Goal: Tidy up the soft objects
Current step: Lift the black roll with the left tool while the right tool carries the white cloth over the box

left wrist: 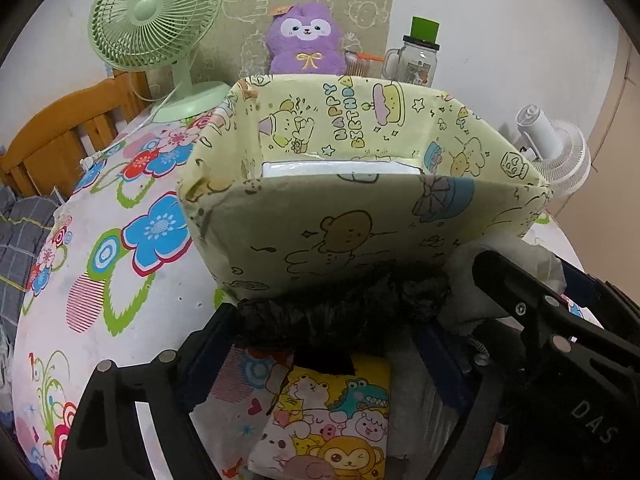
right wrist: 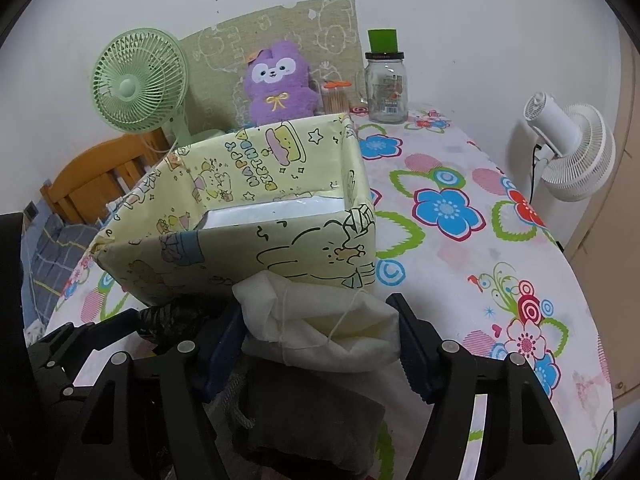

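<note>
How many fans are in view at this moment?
2. A green fan stands at the table's back left beside the purple plush; a white fan sits off the table's right edge.

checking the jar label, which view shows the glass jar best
The right wrist view: the glass jar stands whole and unblocked behind the box. In the left wrist view the jar is smaller, its base cut off by the box rim.

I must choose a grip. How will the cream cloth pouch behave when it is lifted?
The cream cloth pouch looks crumpled and thin, so probably floppy and light. It should sag between the right gripper fingers, unlikely to slip or roll.
</note>
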`<control>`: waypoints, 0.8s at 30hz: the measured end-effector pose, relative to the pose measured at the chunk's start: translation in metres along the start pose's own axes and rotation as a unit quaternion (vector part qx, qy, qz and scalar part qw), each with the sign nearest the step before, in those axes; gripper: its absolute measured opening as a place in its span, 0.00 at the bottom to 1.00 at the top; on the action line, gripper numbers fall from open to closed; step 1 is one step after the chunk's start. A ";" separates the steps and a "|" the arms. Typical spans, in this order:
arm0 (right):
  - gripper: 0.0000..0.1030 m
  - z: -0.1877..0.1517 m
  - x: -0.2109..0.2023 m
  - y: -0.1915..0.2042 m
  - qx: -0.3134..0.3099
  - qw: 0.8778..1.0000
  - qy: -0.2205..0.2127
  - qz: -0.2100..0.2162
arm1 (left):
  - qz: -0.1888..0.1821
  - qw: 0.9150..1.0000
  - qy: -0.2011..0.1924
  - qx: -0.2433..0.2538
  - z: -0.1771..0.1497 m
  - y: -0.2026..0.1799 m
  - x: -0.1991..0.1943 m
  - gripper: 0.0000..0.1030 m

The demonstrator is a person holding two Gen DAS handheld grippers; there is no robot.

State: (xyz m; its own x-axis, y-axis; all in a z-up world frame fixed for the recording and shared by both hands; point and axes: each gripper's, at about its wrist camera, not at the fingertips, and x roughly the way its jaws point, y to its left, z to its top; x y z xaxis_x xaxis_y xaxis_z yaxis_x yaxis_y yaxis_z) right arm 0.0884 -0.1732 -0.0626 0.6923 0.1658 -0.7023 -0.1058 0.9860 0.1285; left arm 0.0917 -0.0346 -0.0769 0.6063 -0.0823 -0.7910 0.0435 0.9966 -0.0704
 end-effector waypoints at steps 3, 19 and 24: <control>0.70 0.000 -0.005 0.001 -0.001 1.000 -0.004 0.002 | 0.002 1.000 -0.007 0.001 -0.001 -0.001 -0.006 0.86; 0.70 -0.002 -0.037 0.009 -0.005 0.999 -0.037 0.001 | 0.010 0.999 -0.040 0.001 -0.006 0.001 -0.041 0.86; 0.70 -0.001 -0.049 0.010 -0.007 0.999 -0.048 0.000 | 0.010 0.998 -0.054 0.006 -0.007 -0.003 -0.055 0.86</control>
State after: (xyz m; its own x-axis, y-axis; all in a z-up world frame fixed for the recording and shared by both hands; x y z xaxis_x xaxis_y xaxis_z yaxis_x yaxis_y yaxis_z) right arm 0.0531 -0.1714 -0.0276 0.7579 0.1637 -0.6315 -0.1148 0.9864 0.1179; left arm 0.0531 -0.0327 -0.0377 0.6886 -0.0611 -0.7226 0.0393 0.9981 -0.0469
